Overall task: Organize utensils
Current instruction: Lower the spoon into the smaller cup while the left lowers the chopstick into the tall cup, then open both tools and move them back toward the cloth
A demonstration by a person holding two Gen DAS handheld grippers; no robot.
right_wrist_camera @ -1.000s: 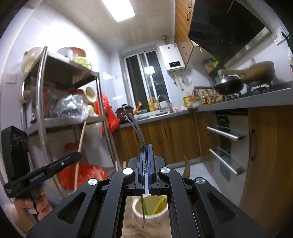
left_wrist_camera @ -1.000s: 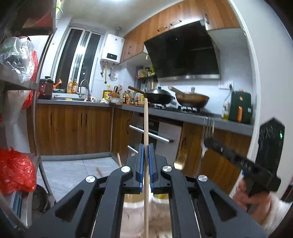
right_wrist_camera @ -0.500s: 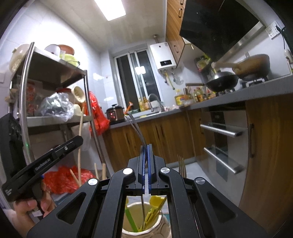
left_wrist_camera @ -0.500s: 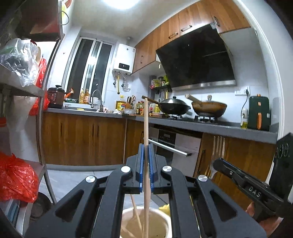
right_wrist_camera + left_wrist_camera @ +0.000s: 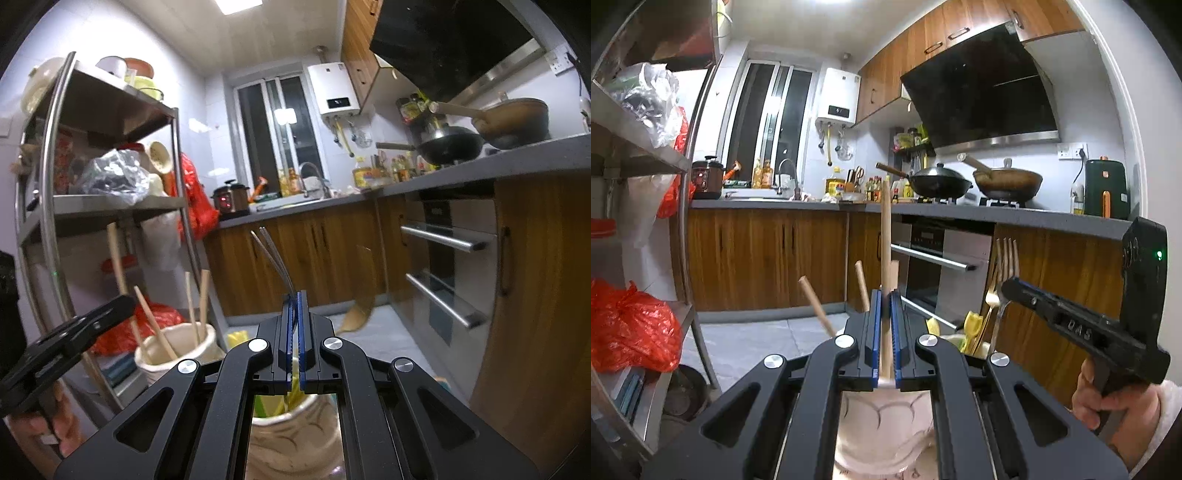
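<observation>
My left gripper [image 5: 885,306] is shut on a long wooden stick [image 5: 885,229] held upright, its lower end going down into a cream ceramic jar [image 5: 882,424] right under the fingers. Two more wooden handles [image 5: 816,306] lean in that jar. My right gripper [image 5: 294,306] is shut on a silver fork [image 5: 275,258], tines up, held upright over a second cream jar [image 5: 295,439] with yellow and green utensils. The right gripper [image 5: 1008,286] and fork [image 5: 1006,254] also show in the left wrist view, the left jar [image 5: 177,354] and stick [image 5: 116,258] in the right wrist view.
A metal shelf rack [image 5: 51,206] with bags and a red plastic bag [image 5: 628,328] stands on the left. Wooden cabinets, an oven [image 5: 945,269] and a counter with two woks [image 5: 938,182] run along the back and right. A gold fork [image 5: 990,299] stands in the second jar.
Both grippers have come down with their utensils. The stick's lower end now sits inside the left jar, and the fork has dropped closer over the right jar.
</observation>
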